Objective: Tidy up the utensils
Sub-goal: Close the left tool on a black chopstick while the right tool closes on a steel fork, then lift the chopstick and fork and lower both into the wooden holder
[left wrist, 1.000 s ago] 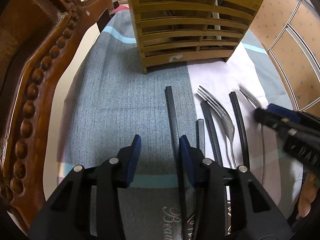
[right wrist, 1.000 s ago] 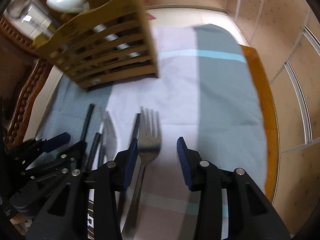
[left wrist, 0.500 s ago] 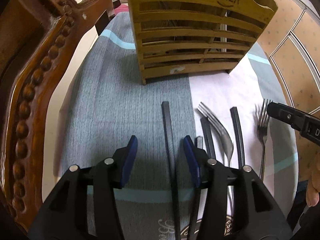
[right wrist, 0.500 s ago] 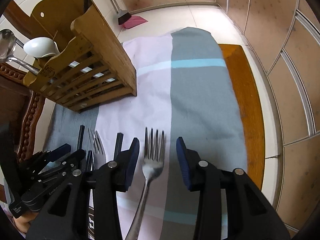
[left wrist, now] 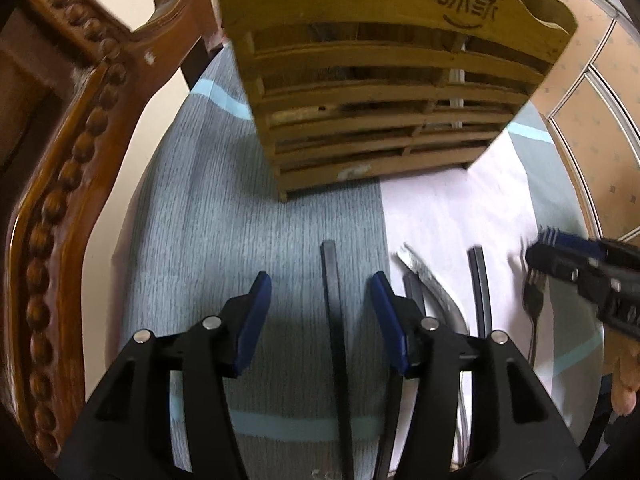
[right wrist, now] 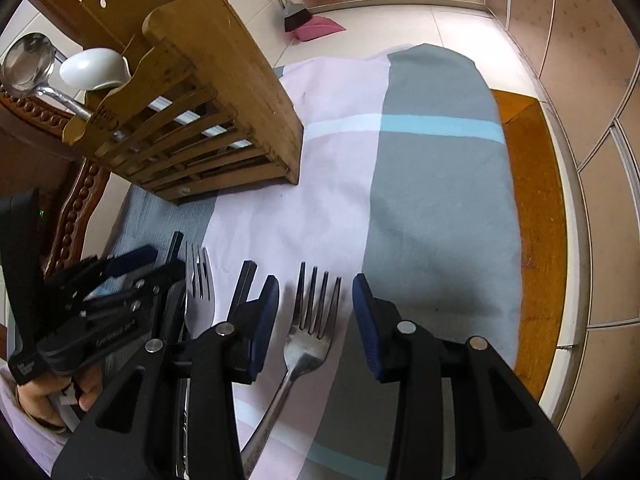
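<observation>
Utensils: fork [right wrist: 310, 332] lying between the right gripper [right wrist: 314, 312]'s parted jaws, black chopstick [left wrist: 334, 320] between the left gripper [left wrist: 320, 312]'s just-widened jaws, both ungripped, lined up for pickup toward wooden rack [left wrist: 380, 100] ahead

The right tongs [left wrist: 538, 248] are blurred at the right edge of the left wrist view; the fork [right wrist: 310, 334] handle is cut off at the bottom edge.

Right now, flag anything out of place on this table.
Two forks and several black chopsticks lie loose on the cloth instead of standing in the wooden holder. Nothing looks spilled or broken.
</observation>
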`<state>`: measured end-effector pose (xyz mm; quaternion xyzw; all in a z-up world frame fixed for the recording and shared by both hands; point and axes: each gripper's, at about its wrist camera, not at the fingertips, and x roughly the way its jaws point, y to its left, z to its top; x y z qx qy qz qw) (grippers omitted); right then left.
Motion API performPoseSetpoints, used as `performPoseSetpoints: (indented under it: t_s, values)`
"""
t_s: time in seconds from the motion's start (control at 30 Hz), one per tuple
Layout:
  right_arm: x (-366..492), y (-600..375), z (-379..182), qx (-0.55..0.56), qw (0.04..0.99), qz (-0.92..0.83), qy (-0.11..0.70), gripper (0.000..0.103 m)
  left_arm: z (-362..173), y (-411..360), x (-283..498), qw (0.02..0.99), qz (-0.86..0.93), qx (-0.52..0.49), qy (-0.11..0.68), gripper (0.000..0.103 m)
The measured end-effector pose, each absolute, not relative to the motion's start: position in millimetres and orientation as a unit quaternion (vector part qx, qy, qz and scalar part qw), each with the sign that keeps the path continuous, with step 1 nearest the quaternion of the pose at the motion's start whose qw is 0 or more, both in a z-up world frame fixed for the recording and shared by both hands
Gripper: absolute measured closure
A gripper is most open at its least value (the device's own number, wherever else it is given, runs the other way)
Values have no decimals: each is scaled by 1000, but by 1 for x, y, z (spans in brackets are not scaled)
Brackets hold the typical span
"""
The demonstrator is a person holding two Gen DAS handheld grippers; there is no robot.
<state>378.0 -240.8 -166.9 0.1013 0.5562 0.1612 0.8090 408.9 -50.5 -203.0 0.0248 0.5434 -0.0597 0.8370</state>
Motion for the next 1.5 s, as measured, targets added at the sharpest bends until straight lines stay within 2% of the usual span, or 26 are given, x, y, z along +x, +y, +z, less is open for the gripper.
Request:
performPoseSetpoints:
  t_s: [0.23,0.3,0.4,0.47,0.53,0.6,0.63,0.9,1.3,1.5]
  values:
    - [380,-244,-171,102,807,183,552,69,-198,-54,429,840,-45,20,540,51]
    - [382,-247,-174,109,805,187,553,82,-197,-54,429,841,-45,23,538,51]
    - [382,-249,-177,128,798,201,554,84,-196,-58,432,842,-48,23,537,51]
    - [381,-247,-176,120,801,203,550,85,-196,-59,431,844,-49,22,534,58]
    - [378,-246,-173,119,804,203,546,88,-194,-62,431,845,-51,17,532,81]
    - [374,-245,-166,117,812,200,536,99,-194,-62,429,844,-54,12,533,93]
    - [372,-244,-161,113,816,197,531,100,-193,-62,429,844,-56,8,534,96]
    - [354,-236,-134,78,848,174,495,100,-169,-60,408,857,-66,-8,511,96]
    - [313,-226,-72,4,913,114,392,100,-64,-46,335,925,-73,-53,369,96]
    - [291,-216,-39,-22,932,104,346,100,-24,-38,299,952,-60,-44,298,96]
